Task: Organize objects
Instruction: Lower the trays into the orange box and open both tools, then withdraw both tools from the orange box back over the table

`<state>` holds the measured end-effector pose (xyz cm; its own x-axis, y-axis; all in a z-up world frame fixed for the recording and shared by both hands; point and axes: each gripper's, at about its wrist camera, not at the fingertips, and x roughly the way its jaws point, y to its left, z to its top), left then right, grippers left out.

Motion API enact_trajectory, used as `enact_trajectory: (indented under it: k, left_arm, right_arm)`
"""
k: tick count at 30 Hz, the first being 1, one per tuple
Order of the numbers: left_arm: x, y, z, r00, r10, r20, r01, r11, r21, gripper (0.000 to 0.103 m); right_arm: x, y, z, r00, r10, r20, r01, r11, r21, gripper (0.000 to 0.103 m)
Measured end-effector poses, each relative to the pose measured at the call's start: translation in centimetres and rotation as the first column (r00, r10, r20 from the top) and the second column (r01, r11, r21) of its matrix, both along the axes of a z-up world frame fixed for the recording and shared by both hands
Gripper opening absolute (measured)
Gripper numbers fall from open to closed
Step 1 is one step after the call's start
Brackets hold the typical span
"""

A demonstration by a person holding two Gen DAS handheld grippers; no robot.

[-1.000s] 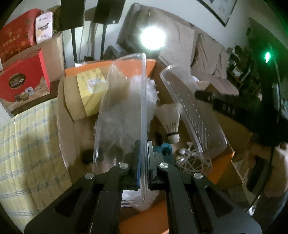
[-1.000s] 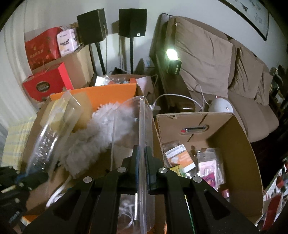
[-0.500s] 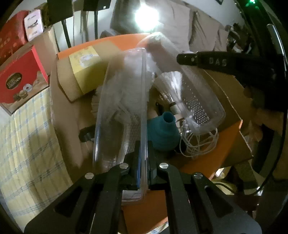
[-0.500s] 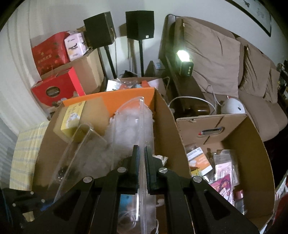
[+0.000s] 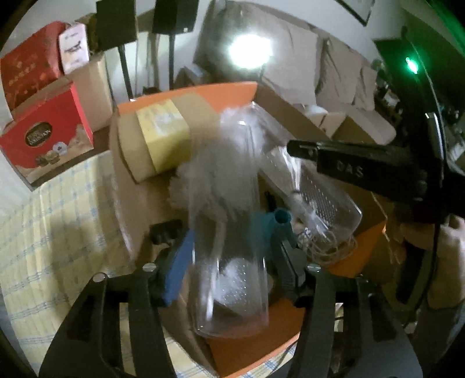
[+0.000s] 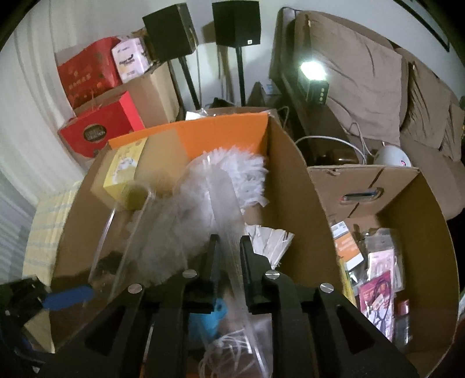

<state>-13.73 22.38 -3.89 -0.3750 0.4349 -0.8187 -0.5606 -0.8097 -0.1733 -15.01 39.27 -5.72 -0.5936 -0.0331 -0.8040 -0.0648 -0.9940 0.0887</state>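
Two clear plastic trays lie over the cardboard box (image 5: 130, 186). My left gripper (image 5: 229, 247) is open, its fingers either side of the near tray (image 5: 232, 270), which looks blurred and loose. My right gripper (image 6: 228, 256) is open a little around the edge of the other clear tray (image 6: 232, 232), also seen in the left wrist view (image 5: 325, 197). A white fluffy duster (image 6: 232, 174) lies under the trays. A teal vase (image 5: 274, 224), a shuttlecock (image 6: 270, 235) and white cord (image 6: 229, 346) lie in the box.
A yellow-labelled carton (image 5: 162, 136) stands in the box's far corner. A second cardboard box (image 6: 407, 232) of packets is on the right. Red gift boxes (image 5: 43, 139), speakers on stands (image 6: 235, 23), a sofa (image 6: 377, 72) and a bright lamp (image 6: 312, 69) are behind. Checked cloth (image 5: 58, 232) lies left.
Both grippers have opened and let go of their clear trays. The near tray has dropped and tilted over the duster inside the box.
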Motion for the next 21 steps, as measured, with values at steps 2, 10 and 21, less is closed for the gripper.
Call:
enact_trajectory:
  k: [2,10,21]
  left_arm:
    - [-0.2,-0.8,0.6,1.000,0.024,-0.018,-0.024,1.000,0.014,0.065]
    - [-0.5,-3.3,2.8,0.987,0.110,-0.115,-0.108,0.994,0.028,0.093]
    - [0.7,-8.0,3.6,0.965,0.218,-0.147,-0.213,0.976,0.052,0.101]
  right_arm:
    - [0.4,0.1,0.6,1.000,0.000,-0.019,0.000,1.000,-0.007,0.025]
    - [2.5,-0.8,2.9,0.997,0.012,-0.081,-0.012,1.000,-0.005,0.066]
    - [5.8,-4.4,4.0,0.987,0.069,-0.143,-0.062,0.997,0.048,0.084]
